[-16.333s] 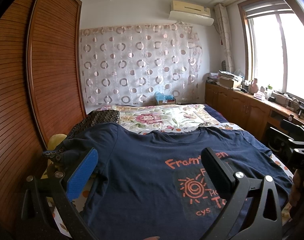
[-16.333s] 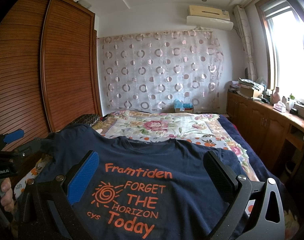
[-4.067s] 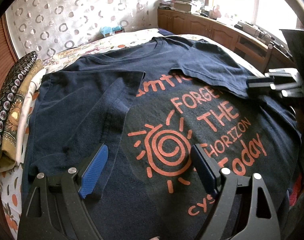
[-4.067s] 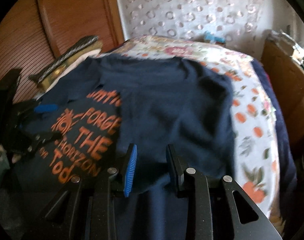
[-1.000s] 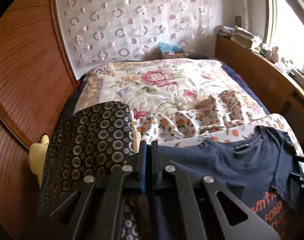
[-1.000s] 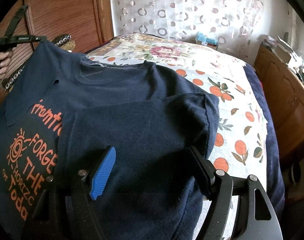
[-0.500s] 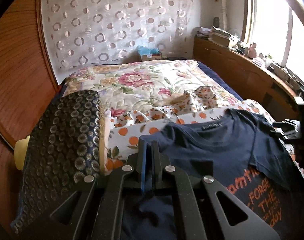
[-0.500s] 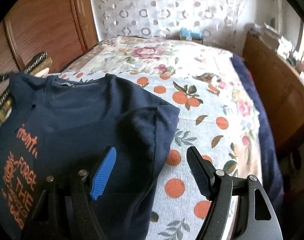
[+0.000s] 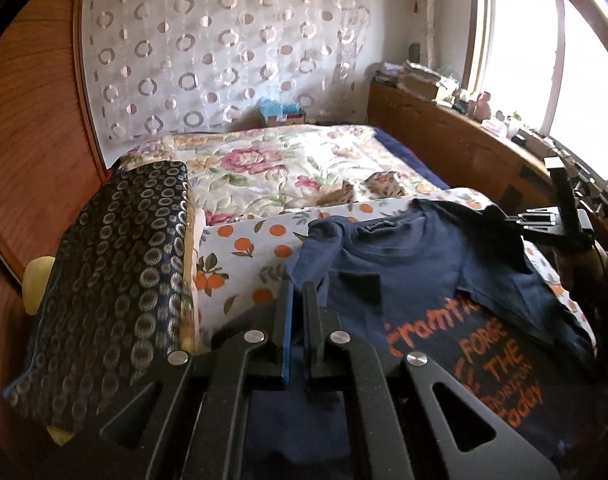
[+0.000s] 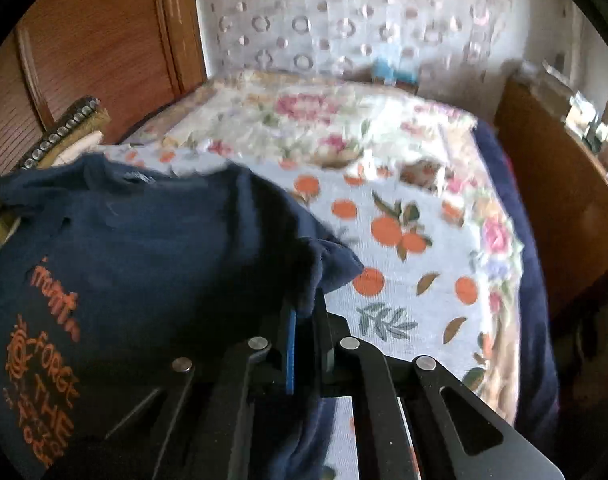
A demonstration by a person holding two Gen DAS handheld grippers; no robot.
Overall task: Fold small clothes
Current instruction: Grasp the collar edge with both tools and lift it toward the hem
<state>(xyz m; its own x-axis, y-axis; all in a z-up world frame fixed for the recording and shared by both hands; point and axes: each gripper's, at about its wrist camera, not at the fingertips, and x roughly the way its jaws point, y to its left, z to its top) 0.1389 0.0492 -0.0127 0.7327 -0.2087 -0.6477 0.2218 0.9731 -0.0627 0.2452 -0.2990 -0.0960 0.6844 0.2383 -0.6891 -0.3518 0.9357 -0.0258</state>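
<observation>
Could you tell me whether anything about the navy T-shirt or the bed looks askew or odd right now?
Yes, the navy T-shirt is askew: both shoulder corners are bunched in the shut left tongs and right tongs, sleeves folded over the orange print. The orange-print sheet is rumpled behind the collar. No damage shows.

T-shirt [image 10: 144,248] hem cut off by frame edge.

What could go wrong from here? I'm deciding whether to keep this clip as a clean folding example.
The left gripper and right gripper, whose jaws have just closed, each pinch only a small bunch of the navy T-shirt, so fabric might slip out. The folded-in sides could fall open as it lifts. It might also drag the orange-print sheet.
</observation>
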